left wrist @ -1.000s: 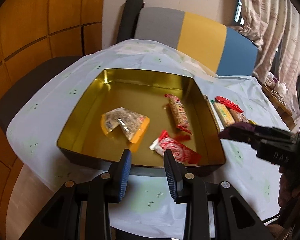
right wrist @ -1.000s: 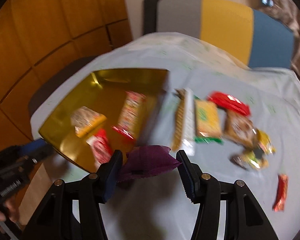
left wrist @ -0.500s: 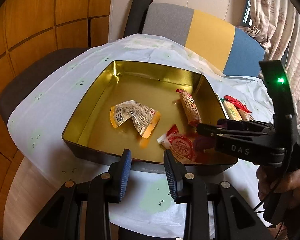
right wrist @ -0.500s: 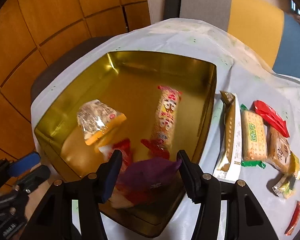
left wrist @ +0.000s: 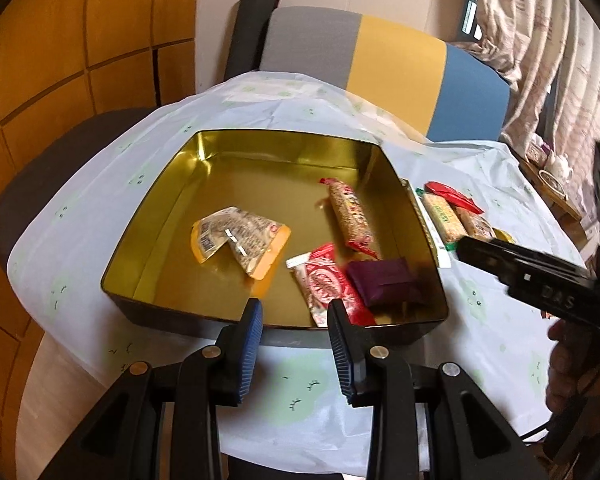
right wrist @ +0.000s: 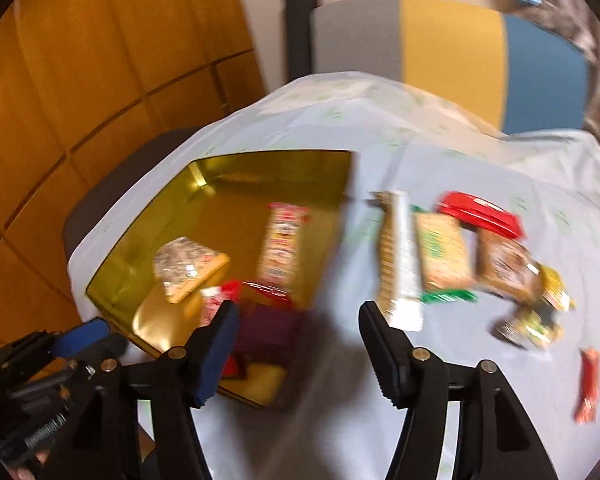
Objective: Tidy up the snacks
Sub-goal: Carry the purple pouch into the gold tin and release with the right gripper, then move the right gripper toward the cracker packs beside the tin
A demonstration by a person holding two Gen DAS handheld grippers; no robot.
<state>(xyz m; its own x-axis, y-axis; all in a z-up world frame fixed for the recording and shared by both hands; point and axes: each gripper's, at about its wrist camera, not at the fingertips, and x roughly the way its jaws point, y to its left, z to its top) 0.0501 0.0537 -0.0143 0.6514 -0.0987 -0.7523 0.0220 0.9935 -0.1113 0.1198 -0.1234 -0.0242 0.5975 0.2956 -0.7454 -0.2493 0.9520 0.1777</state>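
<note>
Left wrist: flat purple packet (left wrist: pixel 384 282) lies in glossy gold tin (left wrist: pixel 160 216).

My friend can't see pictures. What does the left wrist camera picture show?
A gold tin on a pale tablecloth holds four snacks: an orange-edged packet, a long biscuit roll, a red-and-white wrapper and a purple packet. The open left hand-held gripper hovers at the tin's near edge. More snacks lie right of the tin.

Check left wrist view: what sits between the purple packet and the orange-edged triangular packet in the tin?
The red-and-white wrapper lies between the purple packet and the orange-edged triangular packet, touching the purple one, on the tin floor.
</note>
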